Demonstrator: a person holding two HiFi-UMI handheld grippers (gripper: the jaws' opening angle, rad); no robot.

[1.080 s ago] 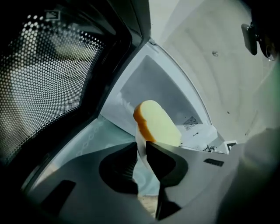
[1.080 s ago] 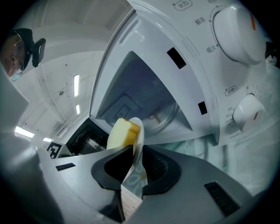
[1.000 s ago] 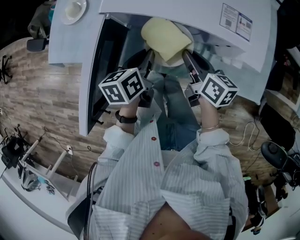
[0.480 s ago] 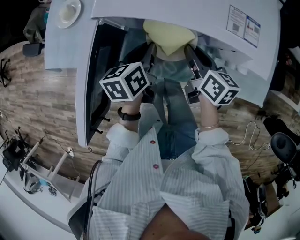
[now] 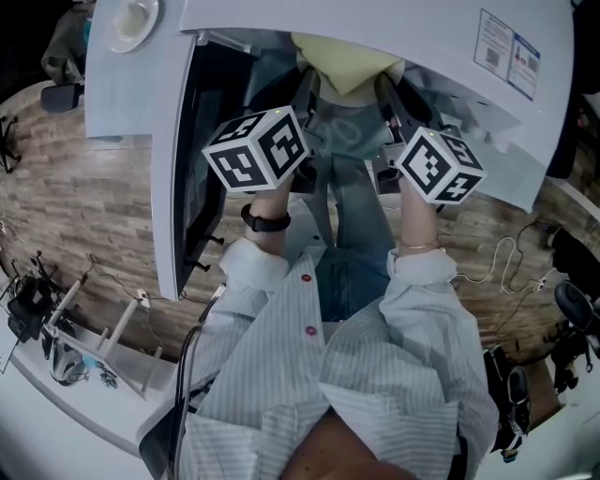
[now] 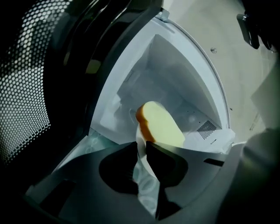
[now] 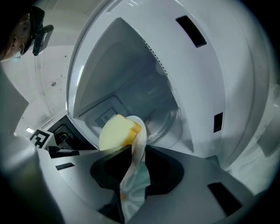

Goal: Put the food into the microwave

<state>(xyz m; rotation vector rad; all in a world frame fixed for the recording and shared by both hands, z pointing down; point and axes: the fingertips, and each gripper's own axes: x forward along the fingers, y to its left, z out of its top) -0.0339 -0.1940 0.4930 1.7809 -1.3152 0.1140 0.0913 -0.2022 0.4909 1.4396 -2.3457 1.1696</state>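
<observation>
A pale yellow bread slice (image 5: 347, 61) lies on a white plate with a teal pattern (image 5: 345, 131). The plate is partly inside the open white microwave (image 5: 422, 37), whose top hides the far end of the bread. My left gripper (image 5: 306, 94) is shut on the plate's left rim (image 6: 141, 144), with the bread (image 6: 159, 124) just beyond its jaws. My right gripper (image 5: 387, 98) grips the opposite rim (image 7: 139, 144). Its jaws have just been opening, and the rim still fills the gap between them. The bread (image 7: 114, 131) hangs over the glass turntable (image 7: 166, 124).
The microwave door (image 5: 183, 159) stands open at the left, its dark mesh window (image 6: 26, 87) close beside my left gripper. A white bowl (image 5: 131, 21) sits on the counter at the upper left. Cables and a rack (image 5: 66, 347) lie on the wooden floor.
Both grippers have moved forward and slightly down with the plate. The bread now sits further under the microwave's top, and less of it shows from above.
</observation>
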